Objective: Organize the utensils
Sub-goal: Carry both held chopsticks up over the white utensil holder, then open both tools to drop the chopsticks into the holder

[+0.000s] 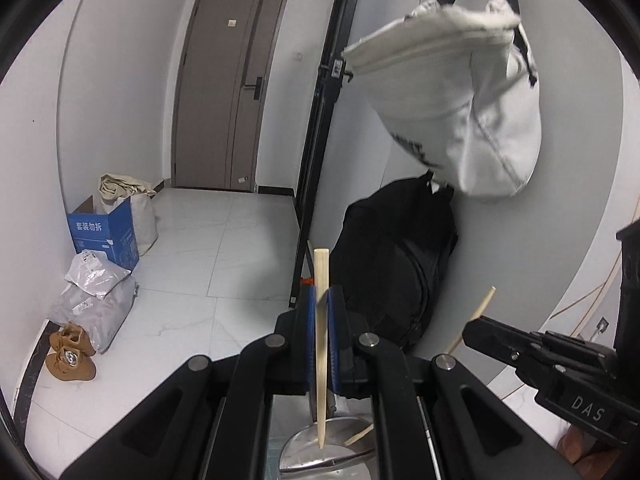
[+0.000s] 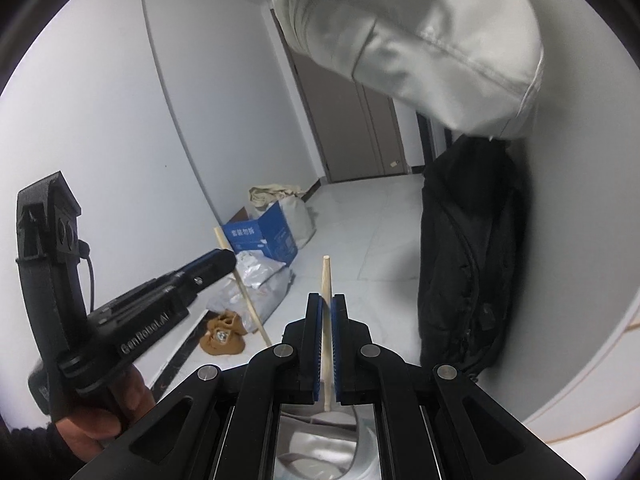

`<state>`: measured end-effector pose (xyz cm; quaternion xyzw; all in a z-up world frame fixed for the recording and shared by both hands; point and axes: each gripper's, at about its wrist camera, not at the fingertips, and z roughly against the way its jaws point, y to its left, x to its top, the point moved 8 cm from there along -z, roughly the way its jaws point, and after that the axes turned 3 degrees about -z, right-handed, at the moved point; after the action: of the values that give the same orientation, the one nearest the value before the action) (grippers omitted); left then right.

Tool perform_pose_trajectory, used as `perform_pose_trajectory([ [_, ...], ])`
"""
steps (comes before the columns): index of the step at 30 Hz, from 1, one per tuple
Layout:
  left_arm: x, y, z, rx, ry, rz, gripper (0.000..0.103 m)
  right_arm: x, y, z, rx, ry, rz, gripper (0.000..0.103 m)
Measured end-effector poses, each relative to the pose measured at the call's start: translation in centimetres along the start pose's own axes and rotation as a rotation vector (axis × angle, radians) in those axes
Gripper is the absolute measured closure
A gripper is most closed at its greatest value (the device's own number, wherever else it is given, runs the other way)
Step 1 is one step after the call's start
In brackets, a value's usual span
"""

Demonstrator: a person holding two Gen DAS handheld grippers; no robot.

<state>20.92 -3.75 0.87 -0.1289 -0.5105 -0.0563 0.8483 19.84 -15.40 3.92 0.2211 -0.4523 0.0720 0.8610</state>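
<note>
My left gripper [image 1: 319, 300] is shut on a pale wooden chopstick [image 1: 321, 344] that stands upright between its blue pads, flat end up. My right gripper [image 2: 326, 306] is shut on a second chopstick [image 2: 327, 320], also upright. Each gripper shows in the other's view: the right one [image 1: 470, 328] at the right with its chopstick [image 1: 478, 312], the left one [image 2: 224, 258] at the left with its chopstick [image 2: 244, 288]. Both are held high, facing a hallway. A steel container [image 1: 328, 448] shows below the left gripper.
A white canvas bag [image 1: 460, 100] hangs close ahead at the upper right, above a black backpack [image 1: 400, 264] against the wall. On the tiled floor at left are a blue box [image 1: 106, 236], grey parcels [image 1: 96, 296] and brown shoes [image 1: 70, 354]. A brown door [image 1: 228, 92] stands at the back.
</note>
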Motion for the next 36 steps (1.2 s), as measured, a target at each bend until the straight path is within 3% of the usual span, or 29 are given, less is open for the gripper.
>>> perform_pose_trajectory([
  [8, -1.8, 0.6, -2.0, -0.058, 0.047, 0.002, 0.101, -2.1, -1.0, -3.2, 0.002, 0.058, -0.005, 0.099],
  [14, -2.6, 0.0, -2.5, -0.194, 0.131, 0.021, 0.100, -3.7, -0.5, -4.6, 0.037, 0.102, -0.010, 0.096],
  [17, -2.4, 0.5, -2.2, -0.219, 0.162, 0.047, 0.099, -4.0, -0.2, -4.6, 0.096, 0.114, -0.053, 0.096],
  [20, -2.5, 1.7, -1.5, -0.197, 0.163, 0.097, 0.072, -3.9, -0.1, -4.1, 0.123, 0.111, -0.079, 0.095],
  [22, -2.3, 2.7, -0.6, -0.179, 0.143, 0.135, 0.049, -3.9, -0.1, -3.5, 0.134, 0.102, -0.091, 0.089],
  [23, -2.2, 3.2, -0.3, -0.162, 0.135, 0.146, 0.045, -4.0, -0.2, -3.1, 0.130, 0.096, -0.095, 0.087],
  [27, -2.2, 4.3, 1.3, -0.109, 0.129, 0.159, 0.043, -4.3, 0.1, -1.6, 0.122, 0.081, -0.092, 0.075],
  [30, -2.6, 4.6, 1.9, -0.064, 0.140, 0.151, 0.043, -4.7, 0.5, -0.6, 0.104, 0.074, -0.087, 0.060],
  [33, -2.8, 4.5, 2.6, -0.039, 0.140, 0.151, 0.043, -4.9, 1.2, 0.5, 0.104, 0.061, -0.093, 0.058],
  [36, -3.0, 4.2, 3.4, -0.009, 0.140, 0.155, 0.042, -5.0, 2.2, 1.8, 0.106, 0.036, -0.086, 0.043],
])
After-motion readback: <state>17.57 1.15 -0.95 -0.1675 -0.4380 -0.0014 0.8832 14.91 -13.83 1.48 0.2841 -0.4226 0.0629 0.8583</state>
